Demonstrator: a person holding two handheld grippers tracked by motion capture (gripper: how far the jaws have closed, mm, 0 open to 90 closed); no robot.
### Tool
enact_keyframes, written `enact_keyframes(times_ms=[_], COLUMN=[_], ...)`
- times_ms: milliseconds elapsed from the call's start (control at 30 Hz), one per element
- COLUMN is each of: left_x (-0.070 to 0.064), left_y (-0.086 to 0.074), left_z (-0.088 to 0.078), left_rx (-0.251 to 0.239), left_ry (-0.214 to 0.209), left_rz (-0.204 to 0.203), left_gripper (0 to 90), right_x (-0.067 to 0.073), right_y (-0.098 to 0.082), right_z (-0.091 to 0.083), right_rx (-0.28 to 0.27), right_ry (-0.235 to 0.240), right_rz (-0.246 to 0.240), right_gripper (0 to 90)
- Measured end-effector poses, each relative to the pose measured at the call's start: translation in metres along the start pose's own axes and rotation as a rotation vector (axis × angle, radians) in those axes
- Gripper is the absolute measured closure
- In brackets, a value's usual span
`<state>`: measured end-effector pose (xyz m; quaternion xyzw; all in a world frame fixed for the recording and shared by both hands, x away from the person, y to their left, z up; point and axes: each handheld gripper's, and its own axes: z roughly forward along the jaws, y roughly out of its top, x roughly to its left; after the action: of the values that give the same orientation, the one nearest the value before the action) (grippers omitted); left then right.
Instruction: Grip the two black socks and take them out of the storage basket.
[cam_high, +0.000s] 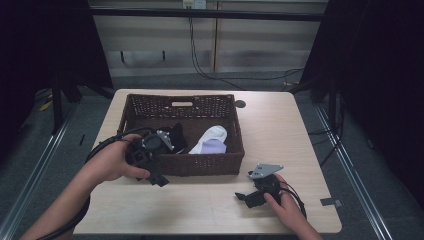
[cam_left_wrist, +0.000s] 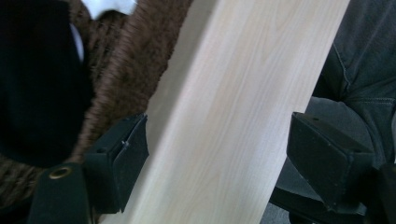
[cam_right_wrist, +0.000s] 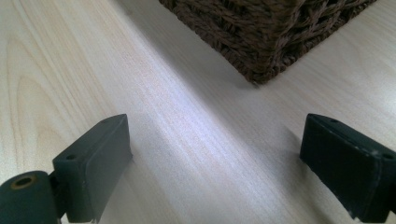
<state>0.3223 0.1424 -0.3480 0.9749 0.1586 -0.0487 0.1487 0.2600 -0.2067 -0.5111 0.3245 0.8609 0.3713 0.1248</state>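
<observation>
A brown wicker basket (cam_high: 200, 162) stands on the pale wood table (cam_high: 272, 130). Inside it lie a black cloth (cam_high: 177, 137) and a white and lavender cloth (cam_high: 212, 136). My left gripper (cam_high: 159, 177) hovers at the basket's front left corner, open and empty. In the left gripper view the gripper (cam_left_wrist: 217, 140) spans bare table, with the basket wall (cam_left_wrist: 126, 60), black cloth (cam_left_wrist: 37, 93) and a bit of white cloth (cam_left_wrist: 109, 5) to its left. My right gripper (cam_high: 245, 197) rests low over the table right of the basket, open. Its own view has the gripper (cam_right_wrist: 215, 140) facing a basket corner (cam_right_wrist: 261, 32).
A grey round cable port (cam_high: 240, 104) sits in the table behind the basket. A small tape mark (cam_high: 330, 202) lies near the front right edge. The person's dark trousers (cam_left_wrist: 359, 60) show beyond the table's near edge. Dark curtains and cables surround the table.
</observation>
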Motion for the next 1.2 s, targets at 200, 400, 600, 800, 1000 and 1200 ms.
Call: enact_keyframes(times_ms=[200, 400, 600, 800, 1000, 1200], left_x=[0.012, 0.03, 0.061, 0.083, 0.105, 0.121], left_y=[0.011, 0.021, 0.029, 0.029, 0.028, 0.025], left_z=[-0.01, -0.017, -0.021, -0.017, 0.001, 0.02], left_rx=[0.013, 0.028, 0.019, 0.022, 0.032, 0.062], left_ry=[0.009, 0.022, 0.04, 0.071, 0.121, 0.156], left_rz=[-0.025, -0.058, -0.139, -0.193, -0.23, -0.231], left_gripper=[20.7, 21.7, 21.8, 22.0, 24.2, 26.7], right_x=[0.0, 0.0, 0.0, 0.0, 0.0, 0.0], right_y=[0.0, 0.0, 0.0, 0.0, 0.0, 0.0], right_z=[0.0, 0.0, 0.0, 0.0, 0.0, 0.0], right_rx=[0.0, -0.002, 0.0, -0.002, -0.002, -0.003], right_ry=[0.0, -0.004, 0.0, -0.004, -0.004, -0.004], right_rz=[0.0, -0.002, 0.001, -0.003, -0.003, -0.003], right_gripper=[8.1, 8.0, 8.1, 8.1, 8.1, 8.1])
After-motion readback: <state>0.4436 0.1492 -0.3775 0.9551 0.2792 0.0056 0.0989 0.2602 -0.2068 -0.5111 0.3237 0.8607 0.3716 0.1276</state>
